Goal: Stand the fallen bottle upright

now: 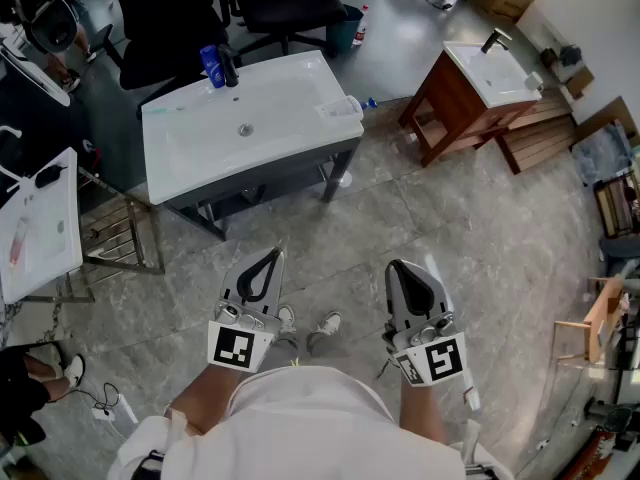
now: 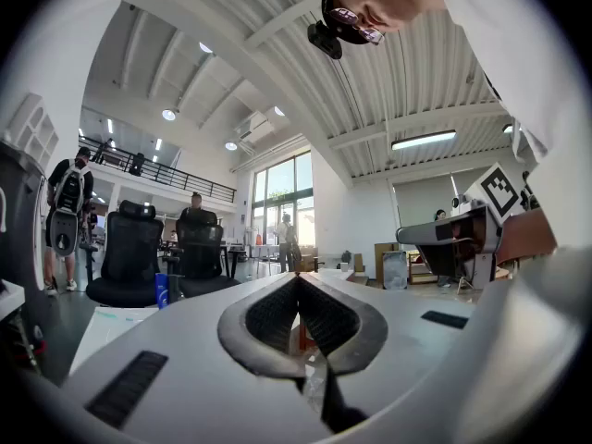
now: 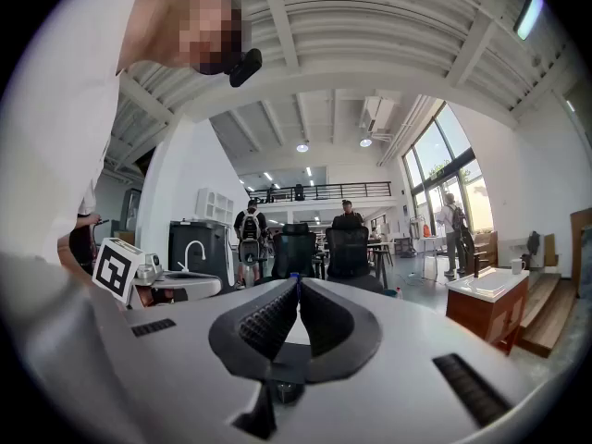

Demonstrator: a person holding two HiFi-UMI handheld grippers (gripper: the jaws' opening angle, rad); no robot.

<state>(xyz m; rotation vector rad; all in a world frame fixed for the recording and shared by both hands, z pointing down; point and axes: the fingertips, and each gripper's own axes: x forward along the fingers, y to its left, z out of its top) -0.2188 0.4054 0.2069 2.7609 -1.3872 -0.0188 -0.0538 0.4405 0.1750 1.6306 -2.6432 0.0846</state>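
Head view: the clear bottle (image 1: 341,108) lies on its side at the right end of the white sink worktop (image 1: 280,118), in the upper middle of the frame. It is well apart from the left tongs (image 1: 272,258) and right tongs (image 1: 398,268) at the bottom.

Left gripper view: the left tongs (image 2: 296,280) are pinched together, empty; a blue bottle (image 2: 162,289) stands at left.

Right gripper view: the right tongs (image 3: 298,285) meet tip to tip, gripping nothing.

You're wearing a white shirt (image 1: 300,418) and pale sneakers (image 1: 325,325). Your left gripper (image 1: 276,254) and right gripper (image 1: 396,266) are both smooth light-grey shells with black ribbed pads (image 2: 268,317). Each one's got a cube (image 1: 235,346) with black-and-white square markers.
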